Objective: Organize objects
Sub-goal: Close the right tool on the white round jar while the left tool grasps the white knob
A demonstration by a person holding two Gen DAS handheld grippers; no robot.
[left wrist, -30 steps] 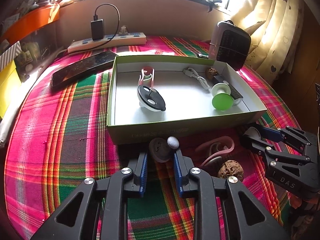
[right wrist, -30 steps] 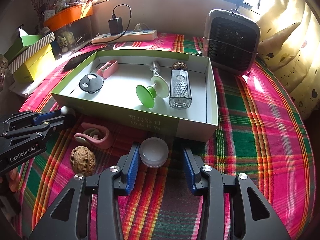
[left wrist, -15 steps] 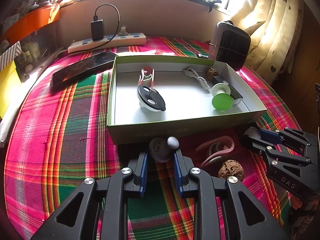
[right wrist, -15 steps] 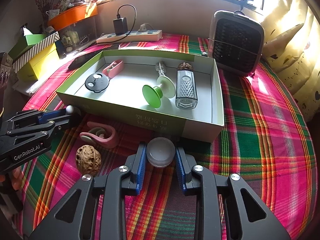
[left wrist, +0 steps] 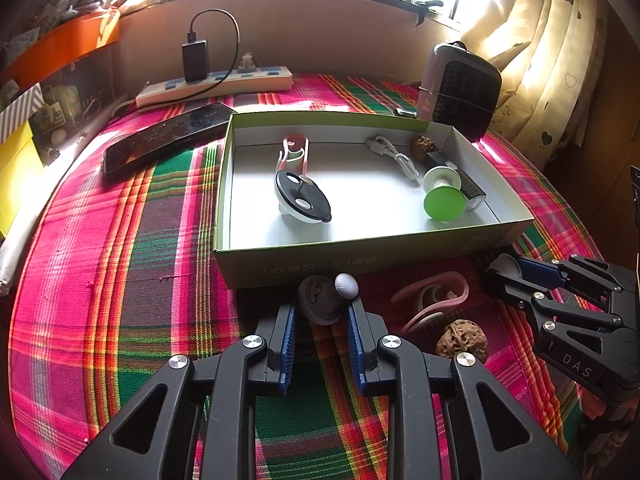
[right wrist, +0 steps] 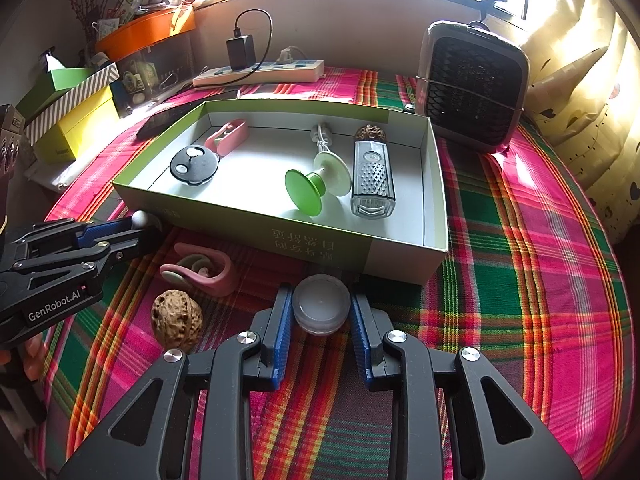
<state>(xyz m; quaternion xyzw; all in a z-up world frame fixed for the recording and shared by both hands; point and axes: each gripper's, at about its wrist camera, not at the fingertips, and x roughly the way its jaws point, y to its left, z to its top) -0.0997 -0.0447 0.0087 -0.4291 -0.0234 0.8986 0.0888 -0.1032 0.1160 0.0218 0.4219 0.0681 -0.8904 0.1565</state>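
Translucent round cap (right wrist: 321,309) lying flat between the right gripper (right wrist: 320,312) pads, just short of the green box (right wrist: 280,240) wall ahead; no long axis, so a straight lift and carry forward over the rim. Jaws narrowed to the cap's width, apparently clenched on it, though contact on the right pad hard to confirm. Grey knob with white ball (left wrist: 326,300) gripped between the left gripper (left wrist: 322,314) tips, also just before the wall. Pink ear hook (right wrist: 200,272) and walnut (right wrist: 176,320) loose to the left of the right jaws.
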